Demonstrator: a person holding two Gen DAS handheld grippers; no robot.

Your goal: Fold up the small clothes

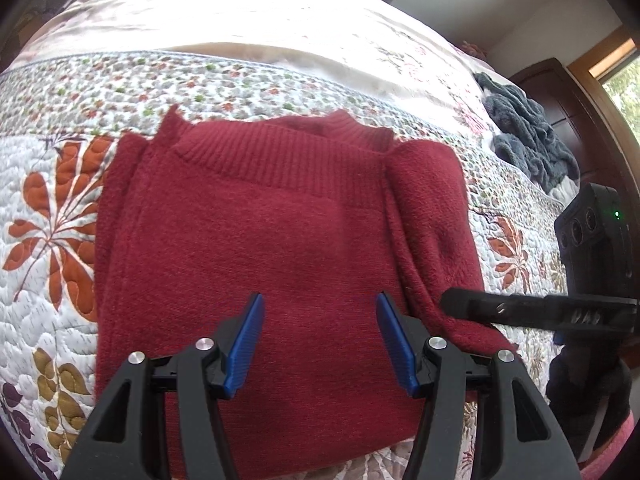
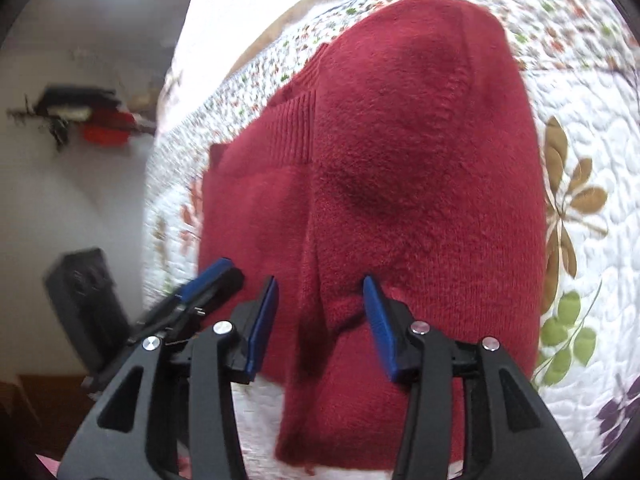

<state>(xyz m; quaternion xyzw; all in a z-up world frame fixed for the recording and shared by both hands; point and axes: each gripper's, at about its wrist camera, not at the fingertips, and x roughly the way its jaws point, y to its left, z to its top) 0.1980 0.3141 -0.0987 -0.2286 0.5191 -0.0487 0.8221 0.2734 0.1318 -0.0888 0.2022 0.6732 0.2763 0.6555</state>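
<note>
A dark red knit sweater (image 1: 260,240) lies folded on the quilted bedspread (image 1: 48,208), ribbed collar at the far end and sleeves turned in over the body. My left gripper (image 1: 320,344) hovers open above its near half, nothing between the blue pads. The other gripper's black finger (image 1: 520,310) reaches in from the right edge toward the folded sleeve. In the right wrist view the sweater (image 2: 400,160) fills the middle, and my right gripper (image 2: 320,320) is open over its near sleeve edge. The left gripper's blue-tipped fingers (image 2: 208,280) show at the left.
A grey-blue fluffy garment (image 1: 528,136) lies on the bed at the far right, beside a dark wooden cabinet (image 1: 568,112). A pale pillow or blanket (image 1: 240,8) covers the far end of the bed. The bed's edge and a white wall (image 2: 80,160) are at left.
</note>
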